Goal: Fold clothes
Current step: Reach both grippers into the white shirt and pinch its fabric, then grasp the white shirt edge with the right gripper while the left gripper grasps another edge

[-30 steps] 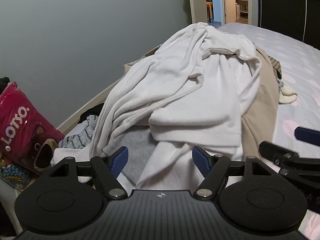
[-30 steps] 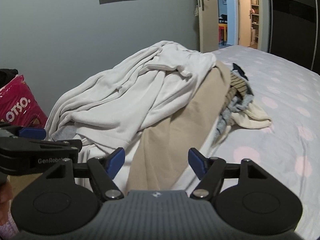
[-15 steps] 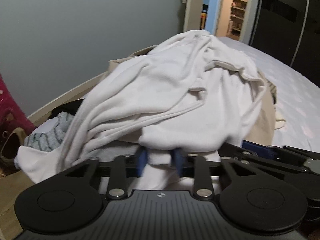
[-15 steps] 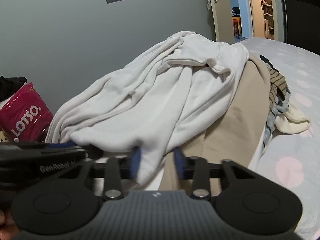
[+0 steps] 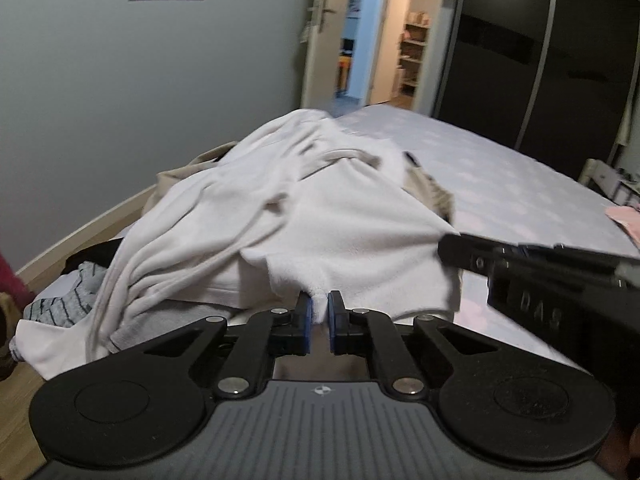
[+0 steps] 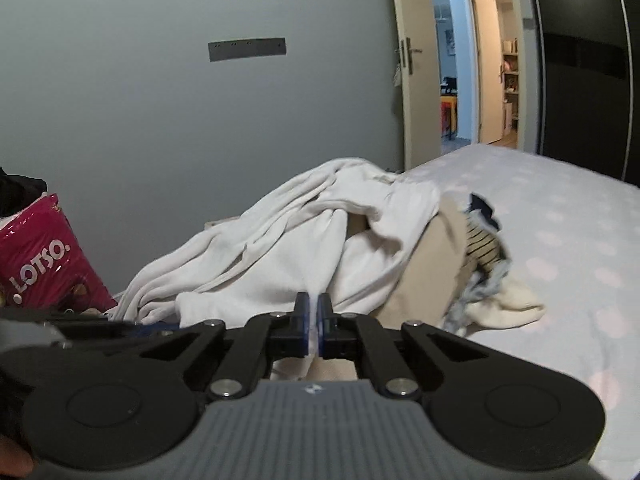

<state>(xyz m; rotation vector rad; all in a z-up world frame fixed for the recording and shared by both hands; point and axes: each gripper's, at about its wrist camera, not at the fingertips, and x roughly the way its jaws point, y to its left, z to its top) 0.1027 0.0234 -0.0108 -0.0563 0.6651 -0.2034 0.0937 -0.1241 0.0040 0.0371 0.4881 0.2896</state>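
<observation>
A white garment [image 5: 320,216] lies on top of a pile of clothes at the left edge of the bed; it also shows in the right wrist view [image 6: 304,240]. My left gripper [image 5: 319,306] is shut on the garment's near hem. My right gripper [image 6: 313,304] is shut on the same hem further right, and its body shows at the right of the left wrist view [image 5: 520,264]. The hem is stretched between the two grippers and lifted off the pile.
A beige garment [image 6: 424,276] lies under the white one, with striped and cream pieces [image 6: 488,248] beside it. A grey striped garment [image 5: 60,304] hangs at the bed's left edge. A pink LOTSO bag [image 6: 44,264] stands left. The dotted bedsheet [image 6: 560,220] spreads right.
Both grippers went from open to shut on the white garment's near hem, then pulled it back and up, so the pile looks farther away.
</observation>
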